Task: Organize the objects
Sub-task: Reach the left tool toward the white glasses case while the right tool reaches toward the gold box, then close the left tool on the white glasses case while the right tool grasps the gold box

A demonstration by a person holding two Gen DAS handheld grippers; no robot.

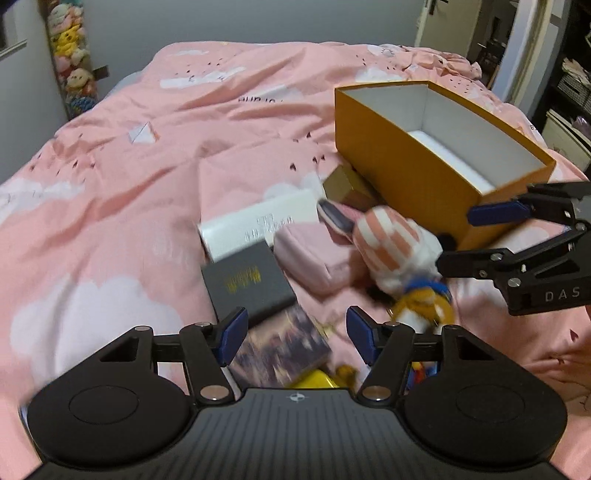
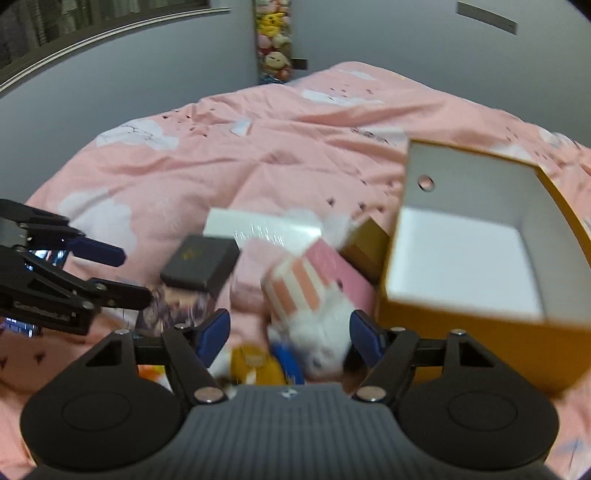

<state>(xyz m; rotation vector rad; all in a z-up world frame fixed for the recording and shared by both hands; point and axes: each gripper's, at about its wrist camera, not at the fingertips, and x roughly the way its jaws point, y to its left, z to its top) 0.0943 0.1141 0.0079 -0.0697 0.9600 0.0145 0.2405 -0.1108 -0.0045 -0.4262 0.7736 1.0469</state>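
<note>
The striped plush toy point(image 2: 310, 295) lies mid-bed just left of the empty orange box point(image 2: 480, 325), straight ahead between the right gripper point(image 2: 290, 330)'s wide jaws, long axis along them; the left gripper point(image 1: 295, 332), also wide, hangs farther off

A pink duvet point(image 1: 122, 206) printed with white clouds covers the bed and fills most of both views, rumpled into folds toward the middle. Behind it runs a grey wall point(image 1: 221, 22). At the upper left of the left wrist view, a tall narrow column of plush toys point(image 1: 72, 59) stands against that wall; the same column shows at the top centre of the right wrist view. At the far upper right, a pale door frame point(image 1: 524, 44) and dim shelves point(image 1: 569, 85) appear.
</note>
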